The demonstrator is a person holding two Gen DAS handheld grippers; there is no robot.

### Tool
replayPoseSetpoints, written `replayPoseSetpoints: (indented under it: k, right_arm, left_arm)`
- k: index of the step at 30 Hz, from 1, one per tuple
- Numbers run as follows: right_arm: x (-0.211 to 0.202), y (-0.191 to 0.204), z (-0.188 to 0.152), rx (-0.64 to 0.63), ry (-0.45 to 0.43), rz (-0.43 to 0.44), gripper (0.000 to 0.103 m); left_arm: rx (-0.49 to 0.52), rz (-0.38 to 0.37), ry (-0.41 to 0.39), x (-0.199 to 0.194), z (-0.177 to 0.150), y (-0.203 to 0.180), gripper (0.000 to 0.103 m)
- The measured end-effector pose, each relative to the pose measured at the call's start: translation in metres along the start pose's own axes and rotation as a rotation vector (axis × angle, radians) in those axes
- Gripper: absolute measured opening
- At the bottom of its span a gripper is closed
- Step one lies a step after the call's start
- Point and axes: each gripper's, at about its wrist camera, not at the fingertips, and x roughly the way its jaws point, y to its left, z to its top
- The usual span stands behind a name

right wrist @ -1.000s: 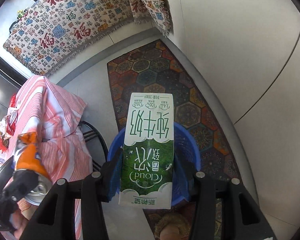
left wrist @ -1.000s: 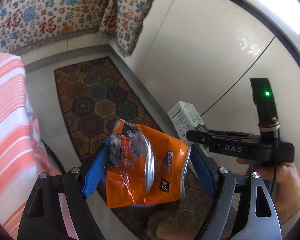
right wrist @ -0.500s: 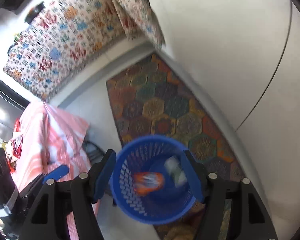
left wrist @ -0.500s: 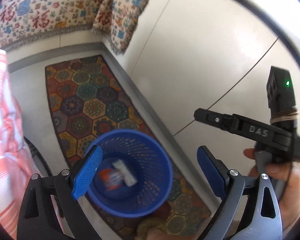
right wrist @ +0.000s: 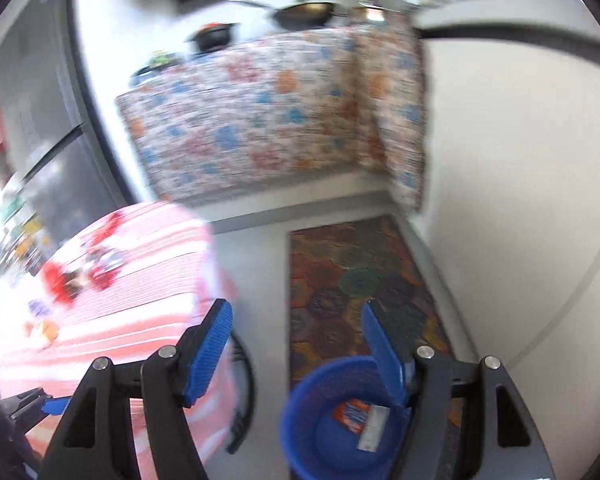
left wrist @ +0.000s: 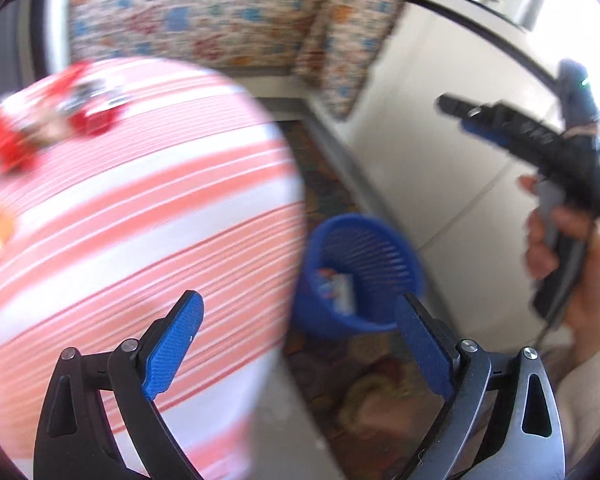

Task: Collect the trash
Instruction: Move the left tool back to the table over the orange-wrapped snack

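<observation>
A blue mesh trash bin (left wrist: 360, 272) stands on the floor beside the white wall; it also shows in the right wrist view (right wrist: 340, 420). Inside lie the orange snack bag (right wrist: 350, 412) and the milk carton (right wrist: 374, 428). My left gripper (left wrist: 300, 344) is open and empty, raised above the table edge and bin. My right gripper (right wrist: 296, 344) is open and empty, above and behind the bin; it shows in the left wrist view (left wrist: 500, 128). Red wrappers (left wrist: 40, 120) lie on the pink striped tablecloth (left wrist: 140, 220), also in the right wrist view (right wrist: 80, 276).
A patterned rug (right wrist: 360, 280) lies along the white wall (right wrist: 520, 160). A floral-covered counter (right wrist: 260, 128) stands at the back with pots on top. A dark cabinet (right wrist: 40, 140) is at the left. Small orange and purple bits (right wrist: 40, 324) lie on the tablecloth.
Both grippers let go of the snack bag and the carton, which now lie in the bin. Both grippers have since swung up and left toward the table; the views are blurred.
</observation>
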Motion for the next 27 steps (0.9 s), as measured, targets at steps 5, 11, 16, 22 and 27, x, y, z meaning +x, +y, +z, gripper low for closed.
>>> replayPoseSetpoints:
  k: [5,11,16,22,27]
  right_arm:
    - [0.016,0.091,-0.008,-0.156,0.035,0.122,0.069]
    - [0.041,0.190,-0.042,-0.306,0.137,0.240,0.069]
    - [0.063,0.237,-0.070,-0.385,0.213,0.275,0.069]
    - [0.077,0.255,-0.088,-0.435,0.261,0.274,0.069]
    - [0.087,0.257,-0.092,-0.467,0.266,0.253,0.072]
  left_arm:
    - [-0.079,0.144,-0.024,-0.031,-0.031,0.073,0.097]
    - [-0.141,0.223,-0.031,-0.054,-0.046,0.140,0.097]
    - [-0.185,0.230,-0.039,-0.062,-0.042,0.182,0.099]
    - [-0.002,0.269,0.012,-0.047,-0.033,0.205,0.102]
    - [0.187,0.184,0.050,-0.040,-0.016,0.222,0.103]
